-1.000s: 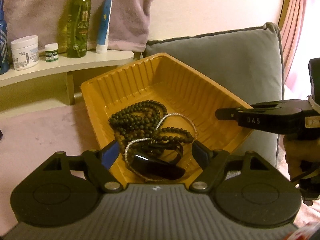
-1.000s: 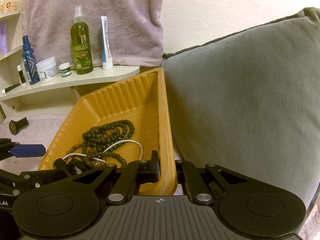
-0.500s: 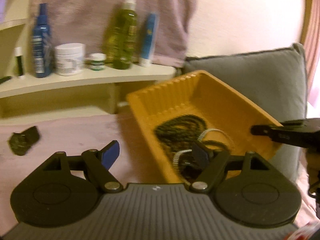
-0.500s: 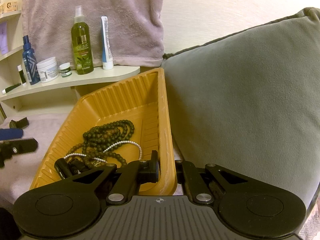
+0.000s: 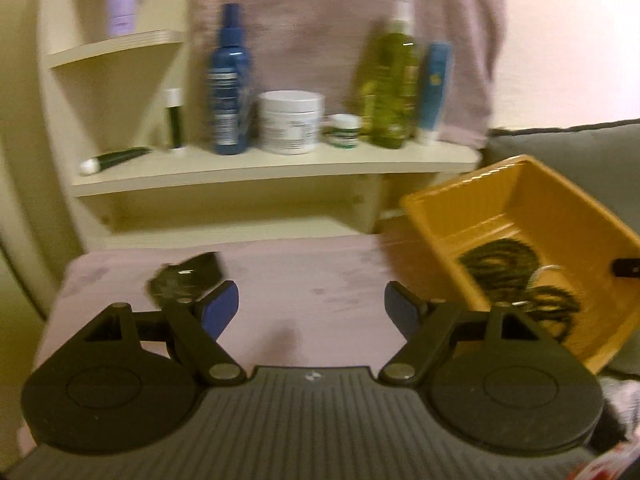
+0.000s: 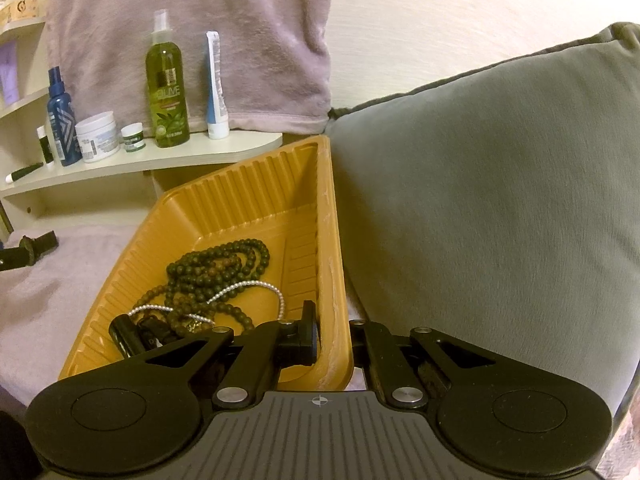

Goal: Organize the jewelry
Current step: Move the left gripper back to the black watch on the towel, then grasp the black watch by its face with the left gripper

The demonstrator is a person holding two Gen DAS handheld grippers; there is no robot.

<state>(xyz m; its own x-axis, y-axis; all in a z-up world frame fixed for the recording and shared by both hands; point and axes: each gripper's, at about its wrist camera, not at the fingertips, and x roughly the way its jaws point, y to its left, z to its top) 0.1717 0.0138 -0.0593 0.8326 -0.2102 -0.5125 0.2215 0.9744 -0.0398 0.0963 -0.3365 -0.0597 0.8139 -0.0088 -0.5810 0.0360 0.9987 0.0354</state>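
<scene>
Left gripper [image 5: 312, 308] agape, right gripper [image 6: 334, 338] clamped

A surface covered in pale pink plush fabric [image 5: 328, 276] is seen, most likely a bed, though the blur in the left wrist view leaves this uncertain. On it, a yellow ribbed plastic tray [image 6: 256, 196] is set tilted, its far side leaned against a grey cushion [image 6: 480, 200]. A small dark object [image 5: 184, 280] is laid on the fabric well apart from the tray, to its left. Behind the fabric, a cream shelf [image 6: 168, 158] is fixed; a blue spray bottle [image 6: 60, 120], a white jar [image 6: 97, 136], a small green-labelled pot [image 6: 133, 137], a green olive spray bottle [image 6: 166, 92] and a white-and-blue tube [image 6: 216, 88] are stood upon it in a row.
</scene>
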